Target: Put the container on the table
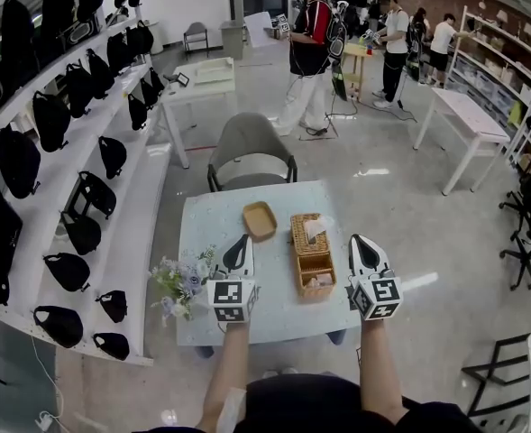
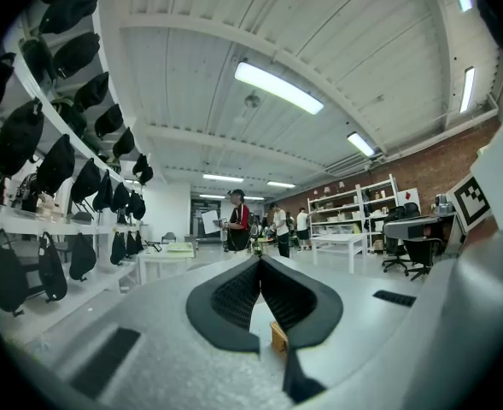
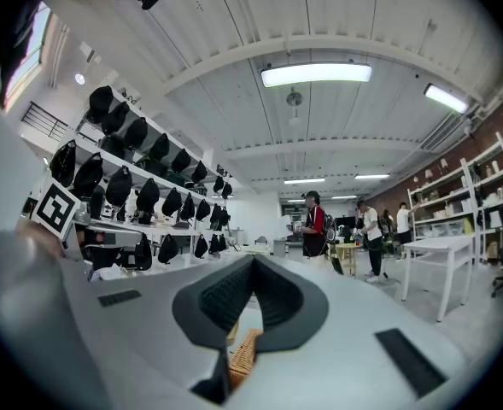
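Tools both clenched, empty: left tool (image 1: pixel 243 239) over the desk's (image 1: pixel 274 318) near half, right tool (image 1: pixel 355 239) along its right edge, wicker basket (image 1: pixel 312 255) between them. Flowers (image 1: pixel 179 282) crowd the near-left corner. Tan container (image 1: pixel 260 220) rests on the desk towards the far edge, bare surface around it; chair (image 1: pixel 251 152) beyond.

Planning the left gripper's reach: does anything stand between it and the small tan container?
Nothing visible. Bare table lies between the left gripper and the tan container; the wicker basket stands to the side.
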`<state>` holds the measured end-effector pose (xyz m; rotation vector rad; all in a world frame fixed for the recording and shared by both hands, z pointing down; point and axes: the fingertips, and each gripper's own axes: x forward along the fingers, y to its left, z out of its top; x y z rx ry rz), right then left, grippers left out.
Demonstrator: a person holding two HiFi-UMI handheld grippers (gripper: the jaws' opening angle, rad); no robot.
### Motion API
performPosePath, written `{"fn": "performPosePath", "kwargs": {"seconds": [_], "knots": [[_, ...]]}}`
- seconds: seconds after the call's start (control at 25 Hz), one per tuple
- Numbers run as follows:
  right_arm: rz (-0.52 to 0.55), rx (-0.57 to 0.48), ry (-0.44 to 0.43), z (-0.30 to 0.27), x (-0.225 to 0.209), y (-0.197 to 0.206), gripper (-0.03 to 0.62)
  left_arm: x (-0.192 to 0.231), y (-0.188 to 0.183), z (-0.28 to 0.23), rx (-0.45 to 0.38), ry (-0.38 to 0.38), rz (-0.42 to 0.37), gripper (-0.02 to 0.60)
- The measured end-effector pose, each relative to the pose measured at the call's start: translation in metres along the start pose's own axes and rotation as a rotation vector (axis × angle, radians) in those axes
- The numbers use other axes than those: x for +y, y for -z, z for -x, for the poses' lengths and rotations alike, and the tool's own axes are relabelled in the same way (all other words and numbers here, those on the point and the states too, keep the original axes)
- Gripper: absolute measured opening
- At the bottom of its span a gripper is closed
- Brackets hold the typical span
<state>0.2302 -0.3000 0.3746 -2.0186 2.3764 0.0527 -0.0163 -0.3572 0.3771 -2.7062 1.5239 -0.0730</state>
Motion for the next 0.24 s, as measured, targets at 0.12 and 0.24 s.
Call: {"fn": "performPosePath", "kwargs": {"seconds": [0.12, 0.24], "knots": [[0.001, 0.000, -0.002, -0.0011, -0.0008, 0.0013, -0.003, -0.0012, 0.0019, -0.0021, 0.005, 0.000, 0.001, 0.008], [0.006, -0.003, -0.003, -0.0027, -0.0019, 0.0016, -0.003, -0.0015, 0.0022, -0.0048, 0.003, 0.002, 0.000, 0.008]]}}
